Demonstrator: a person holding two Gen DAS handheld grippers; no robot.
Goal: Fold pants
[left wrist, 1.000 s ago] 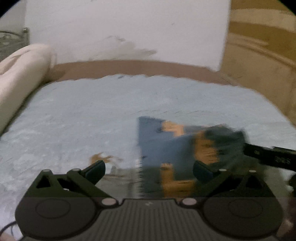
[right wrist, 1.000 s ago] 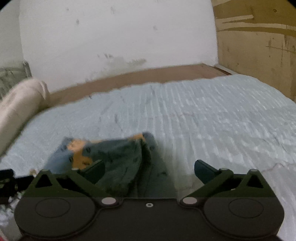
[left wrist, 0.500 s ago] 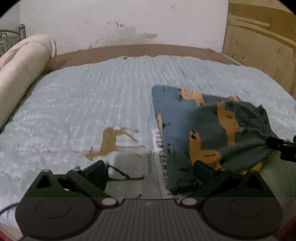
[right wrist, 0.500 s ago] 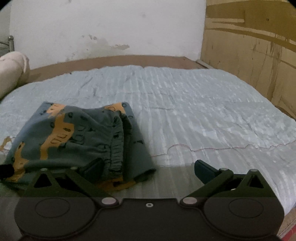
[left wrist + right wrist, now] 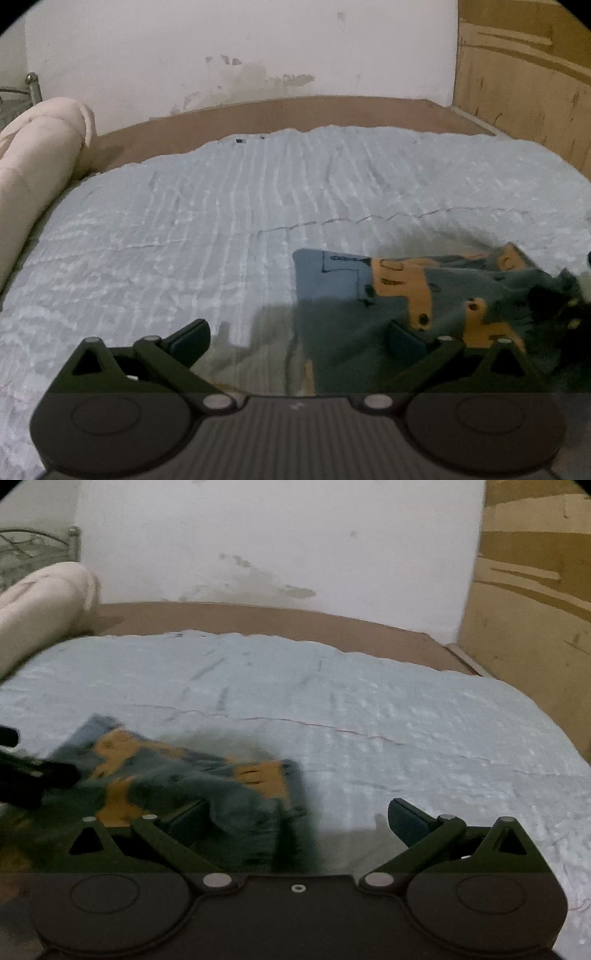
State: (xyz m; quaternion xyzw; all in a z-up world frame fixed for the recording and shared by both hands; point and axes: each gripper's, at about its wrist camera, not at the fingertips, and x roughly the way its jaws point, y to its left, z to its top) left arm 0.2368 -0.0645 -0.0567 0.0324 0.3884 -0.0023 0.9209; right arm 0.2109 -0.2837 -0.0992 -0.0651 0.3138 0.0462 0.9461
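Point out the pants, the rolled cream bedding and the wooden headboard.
pants (image 5: 402,291): left wrist view, on an orange print patch.
rolled cream bedding (image 5: 37,162): left wrist view, on its rounded end.
wooden headboard (image 5: 535,635): right wrist view, on its flat panel.

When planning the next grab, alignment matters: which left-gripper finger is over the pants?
The left gripper has its right finger in front of the blue-and-orange pants; its left finger has only light-blue bedspread behind.
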